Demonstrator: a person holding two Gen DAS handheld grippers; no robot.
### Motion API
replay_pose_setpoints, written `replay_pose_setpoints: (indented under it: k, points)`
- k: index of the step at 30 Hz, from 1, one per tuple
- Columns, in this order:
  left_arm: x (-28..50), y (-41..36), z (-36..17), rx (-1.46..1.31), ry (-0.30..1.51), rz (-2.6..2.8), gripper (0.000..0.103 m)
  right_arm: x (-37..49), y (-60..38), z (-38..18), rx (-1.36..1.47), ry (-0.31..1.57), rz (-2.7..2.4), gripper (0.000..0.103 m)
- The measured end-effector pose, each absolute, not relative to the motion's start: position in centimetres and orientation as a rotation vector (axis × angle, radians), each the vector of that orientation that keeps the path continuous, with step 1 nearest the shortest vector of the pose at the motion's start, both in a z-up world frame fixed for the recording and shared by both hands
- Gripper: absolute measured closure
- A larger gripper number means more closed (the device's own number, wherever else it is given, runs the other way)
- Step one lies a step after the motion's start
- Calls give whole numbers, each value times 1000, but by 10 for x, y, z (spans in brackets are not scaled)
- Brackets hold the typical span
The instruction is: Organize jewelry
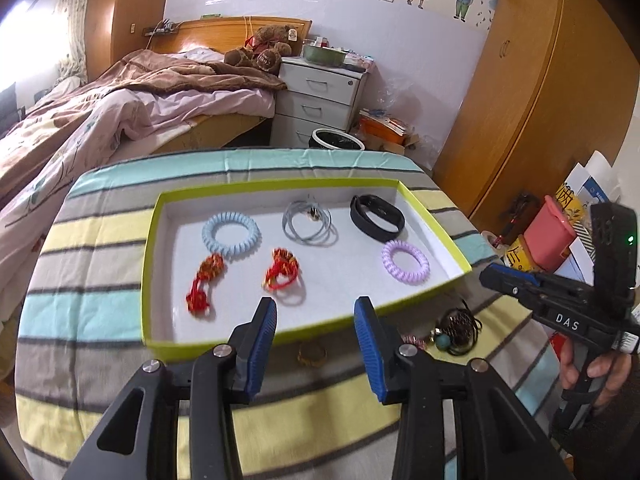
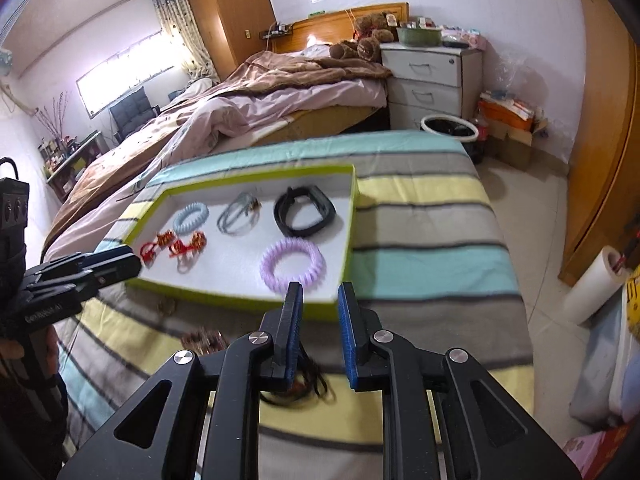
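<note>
A shallow white tray with a lime-green rim point(image 1: 152, 240) point(image 2: 352, 216) lies on the striped cloth. In it are a blue coil band point(image 1: 231, 234) point(image 2: 191, 217), a grey cord loop point(image 1: 308, 224) point(image 2: 238, 214), a black wristband point(image 1: 376, 218) point(image 2: 304, 216), a purple coil band point(image 1: 405, 262) point(image 2: 292, 266) and two red knotted bracelets point(image 1: 204, 284) point(image 1: 282, 270) point(image 2: 176, 245). My left gripper point(image 1: 316, 324) hovers open and empty over the tray's near rim. My right gripper point(image 2: 320, 312) is open and empty just short of the purple band. Loose pieces point(image 1: 456, 330) point(image 2: 296, 388) lie on the cloth before the tray.
The striped cloth point(image 1: 100, 312) point(image 2: 420, 264) covers a small table. Behind it stand a bed point(image 1: 120, 112), a white drawer unit point(image 1: 320, 96) and a bin point(image 1: 336, 140). A wooden wardrobe point(image 1: 540, 80) is on the right. A gold bracelet point(image 1: 310, 356) lies by the tray.
</note>
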State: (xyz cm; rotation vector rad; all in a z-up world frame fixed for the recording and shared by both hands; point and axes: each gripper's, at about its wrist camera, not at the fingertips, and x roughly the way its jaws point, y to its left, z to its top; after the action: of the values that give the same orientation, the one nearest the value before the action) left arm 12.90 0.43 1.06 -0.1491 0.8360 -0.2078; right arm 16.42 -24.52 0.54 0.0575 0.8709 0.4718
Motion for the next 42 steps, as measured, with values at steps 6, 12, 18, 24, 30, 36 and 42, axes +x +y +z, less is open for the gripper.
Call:
replay_pose_setpoints:
  k: [6, 12, 18, 24, 30, 36, 42]
  points:
    - [111, 2, 7, -164, 849, -207, 63, 151, -254, -9, 103, 903, 549, 85]
    - [103, 1, 0, -168, 876, -200, 63, 151, -247, -17, 56, 943, 571, 84]
    - [101, 1, -5, -176, 893, -197, 63, 153, -245, -27, 30, 981, 569, 84]
    - [99, 3, -8, -184, 903, -189, 63, 153, -248, -27, 47, 989, 566, 84]
    - [98, 8, -11, -199, 908, -183, 63, 152, -243, -28, 6, 1000, 554, 87]
    - [96, 10, -12, -207, 910, -179, 63, 147, -240, -27, -15, 996, 553, 99]
    - [96, 11, -14, -211, 913, -177, 63, 142, -244, -16, 36, 960, 574, 99]
